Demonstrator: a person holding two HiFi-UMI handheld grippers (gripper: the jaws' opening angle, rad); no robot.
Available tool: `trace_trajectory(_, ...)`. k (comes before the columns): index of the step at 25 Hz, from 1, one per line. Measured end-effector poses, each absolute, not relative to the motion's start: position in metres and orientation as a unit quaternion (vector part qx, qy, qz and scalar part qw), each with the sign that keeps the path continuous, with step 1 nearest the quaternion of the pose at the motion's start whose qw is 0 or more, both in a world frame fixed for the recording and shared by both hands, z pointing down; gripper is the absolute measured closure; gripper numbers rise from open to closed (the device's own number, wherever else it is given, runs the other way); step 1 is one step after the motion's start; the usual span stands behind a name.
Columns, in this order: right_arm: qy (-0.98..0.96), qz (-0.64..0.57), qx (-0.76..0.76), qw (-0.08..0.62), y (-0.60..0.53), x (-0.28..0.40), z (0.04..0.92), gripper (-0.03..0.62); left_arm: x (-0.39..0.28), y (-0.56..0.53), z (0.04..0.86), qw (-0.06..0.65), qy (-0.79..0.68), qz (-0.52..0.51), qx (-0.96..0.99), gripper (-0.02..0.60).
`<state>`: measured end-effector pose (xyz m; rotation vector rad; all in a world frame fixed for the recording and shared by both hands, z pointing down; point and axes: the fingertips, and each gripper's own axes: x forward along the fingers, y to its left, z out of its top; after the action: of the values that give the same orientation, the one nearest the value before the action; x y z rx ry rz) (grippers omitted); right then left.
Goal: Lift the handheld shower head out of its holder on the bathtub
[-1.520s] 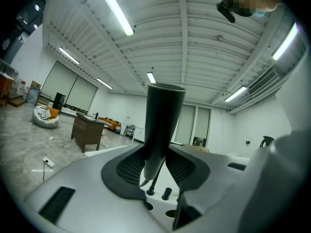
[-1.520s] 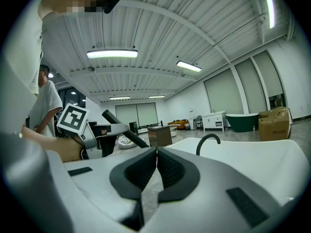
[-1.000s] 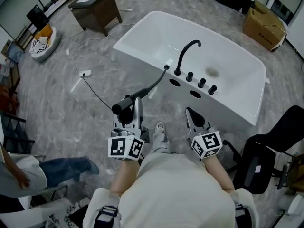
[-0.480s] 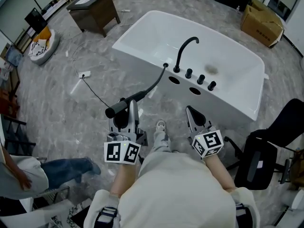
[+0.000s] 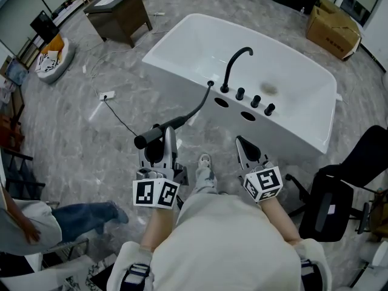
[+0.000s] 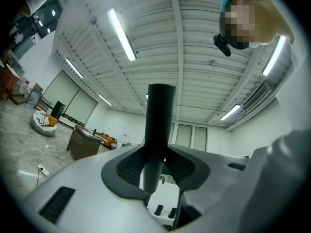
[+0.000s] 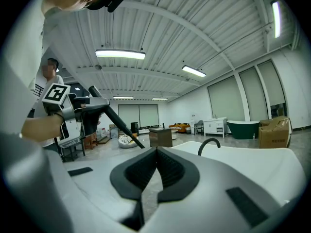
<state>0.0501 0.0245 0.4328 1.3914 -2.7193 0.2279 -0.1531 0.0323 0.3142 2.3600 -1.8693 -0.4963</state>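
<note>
A dark brown wooden cabinet (image 5: 121, 12) stands on the grey marbled floor at the upper left of the head view. Below it, left of centre, the left gripper (image 5: 162, 143) has its jaws part-way closed around the black cylindrical handheld shower head (image 5: 159, 131). In the left gripper view the ribbed pads (image 6: 127, 170) press on both sides of the handle (image 6: 158, 125), which stands upright between them. The shower head is out in the air in front of the tub, well apart from the deck and tilted down to the left. Its black flexible hose (image 5: 197, 107) runs up and right to the near rim of the white freestanding bathtub (image 5: 167, 39). On that rim, right of the hose end, stand a black curved faucet spout (image 5: 233, 65) and a row of black round knobs (image 5: 255, 100). At lower centre-right, the right gripper (image 5: 242, 147) hangs in front of the tub wall, touching nothing. Its jaws (image 7: 155, 154) are closed tip to tip and hold nothing. A brown cardboard box (image 5: 332, 29) lies at the upper right.
</note>
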Motion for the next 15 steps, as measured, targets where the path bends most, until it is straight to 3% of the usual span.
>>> trace_trajectory(15, -0.888, 0.076, 0.453, 0.038, 0.0205, 0.0468, 0.4340, 0.574, -0.1590, 0.0273, 0.3152, 0.051, -0.616, -0.168, 0.768, 0.440)
